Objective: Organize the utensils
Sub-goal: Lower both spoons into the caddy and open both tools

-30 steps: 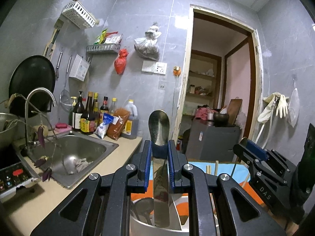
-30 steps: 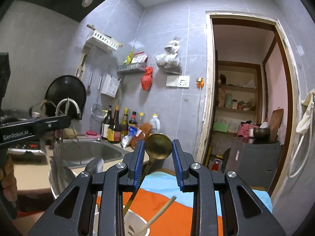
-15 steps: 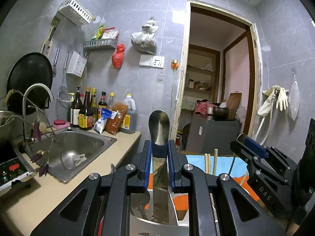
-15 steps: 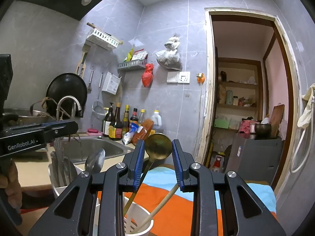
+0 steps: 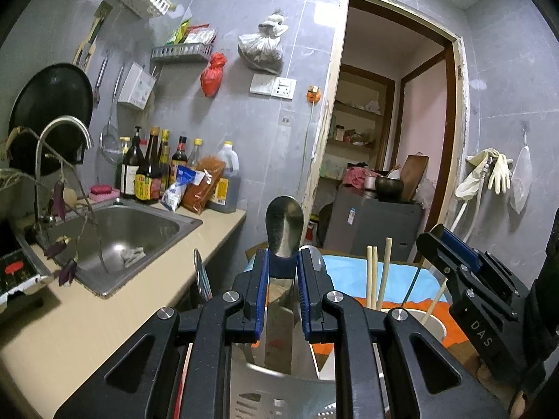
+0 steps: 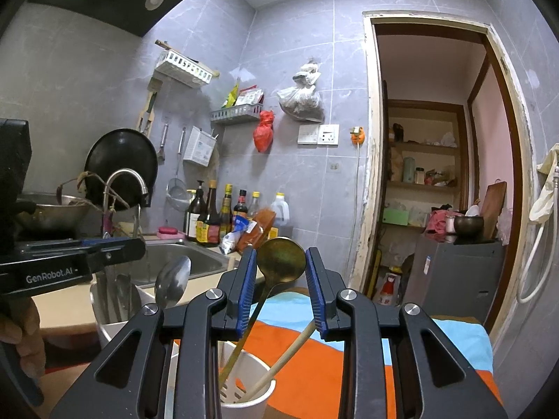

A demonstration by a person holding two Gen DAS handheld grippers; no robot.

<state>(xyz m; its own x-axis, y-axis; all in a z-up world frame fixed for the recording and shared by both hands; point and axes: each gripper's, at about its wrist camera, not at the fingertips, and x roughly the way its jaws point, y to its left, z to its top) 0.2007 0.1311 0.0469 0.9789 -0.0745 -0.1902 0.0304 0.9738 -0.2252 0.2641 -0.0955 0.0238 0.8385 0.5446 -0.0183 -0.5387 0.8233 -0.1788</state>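
**Steel spoon clamped over the metal holder, brass ladle loose between the other jaws**

Steel fills the near view on the left side: the left gripper [image 5: 282,293] has its blue pads pressed onto the flat handle of a steel spoon [image 5: 283,225], bowl up and upright, the handle running down into the perforated metal holder [image 5: 276,394] right below. A second spoon [image 5: 202,276] pokes up just left of it. Over on the right, the right gripper [image 6: 281,288] stands a little apart, jaws not pinching; the brass ladle [image 6: 281,262] sits between the pads, its bowl in the gap and its thin handle slanting down into the white utensil cup [image 6: 253,405]. Whether a pad brushes the ladle, I cannot tell. A wooden stick [image 6: 283,359] leans in that same cup, and both holders sit on an orange and blue cloth [image 6: 314,366].

Further out, chopsticks [image 5: 375,276] rise from the white cup in the left view. Beyond that, the beige counter [image 5: 77,317] runs to the steel sink [image 5: 115,230] with its curved tap [image 5: 63,139], then a row of sauce bottles [image 5: 153,167] against the grey tiled wall, and a black pan [image 5: 49,104] hanging at the far left
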